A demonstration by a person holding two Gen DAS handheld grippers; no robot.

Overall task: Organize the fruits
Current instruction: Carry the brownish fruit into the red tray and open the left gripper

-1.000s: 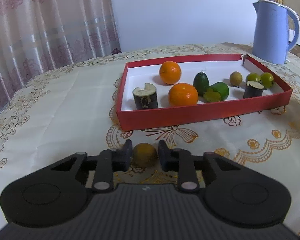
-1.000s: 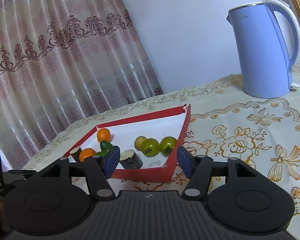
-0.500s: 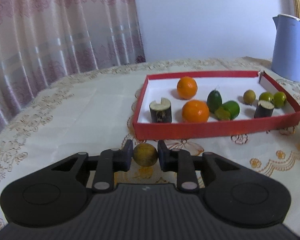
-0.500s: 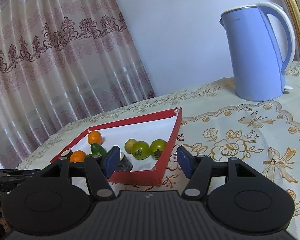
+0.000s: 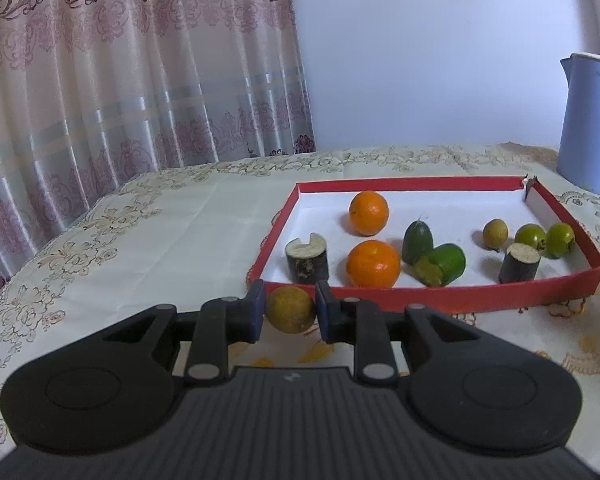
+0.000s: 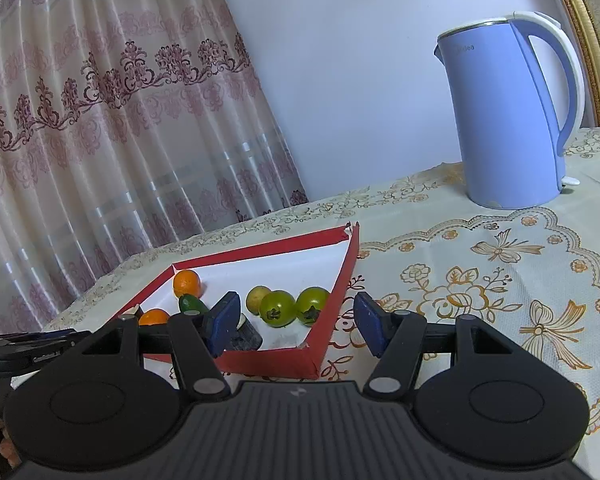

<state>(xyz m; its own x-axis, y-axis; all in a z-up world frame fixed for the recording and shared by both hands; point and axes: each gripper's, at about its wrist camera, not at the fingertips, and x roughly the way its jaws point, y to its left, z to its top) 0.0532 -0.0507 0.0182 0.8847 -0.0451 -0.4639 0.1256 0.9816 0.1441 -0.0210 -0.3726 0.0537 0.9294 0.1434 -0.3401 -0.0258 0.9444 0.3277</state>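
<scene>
The step in hand looks like carrying one more fruit to the box: the left claw (image 5: 291, 312) is closed on a small yellow-brown fruit (image 5: 290, 309), pads pressing it from both sides, and it sits in front of the near left corner of the red box (image 5: 452, 300), apparently lifted off the desk (image 5: 172, 232). The next move, as I judge it, calls for clearing the box's near wall, then lowering the fruit onto a bare patch of the white floor, perhaps beside the matching yellowish fruit (image 5: 495, 233) toward the right. The right claw (image 6: 296, 326) is half open with nothing between its pads, hovering by the box's near right corner. Inside the box are two oranges (image 5: 369, 213), a dark green fruit (image 5: 417, 236) touching a cut green one (image 5: 443, 265), two dark cut stubs (image 5: 307, 258), one far left and one right, and two green round fruits (image 5: 545, 238) touching each other against the right wall
</scene>
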